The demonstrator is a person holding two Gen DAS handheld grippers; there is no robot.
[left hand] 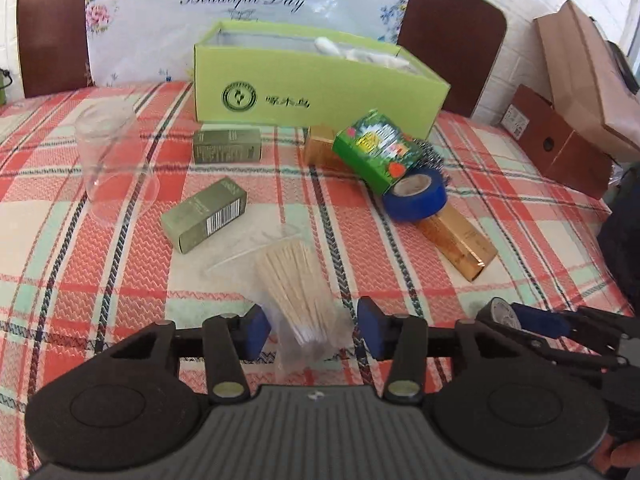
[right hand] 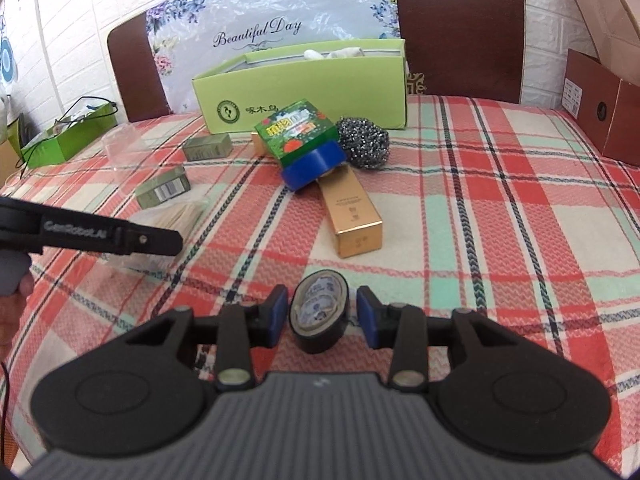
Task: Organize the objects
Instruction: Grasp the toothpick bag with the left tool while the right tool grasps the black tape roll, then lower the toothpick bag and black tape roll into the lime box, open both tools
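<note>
A clear bag of wooden cotton swabs lies on the plaid tablecloth between the blue pads of my left gripper. The pads stand a little off the bag on both sides, so this gripper is open. A black tape roll stands on edge between the pads of my right gripper, with a thin gap on each side, so it is open too. The open light-green cardboard box sits at the back of the table with white items inside. In the right wrist view the left gripper's finger hangs over the swab bag.
Near the box lie two olive boxes, a clear plastic cup, a blue tape roll, a green printed carton, a long gold box and a steel scourer. Brown boxes stand at the right edge.
</note>
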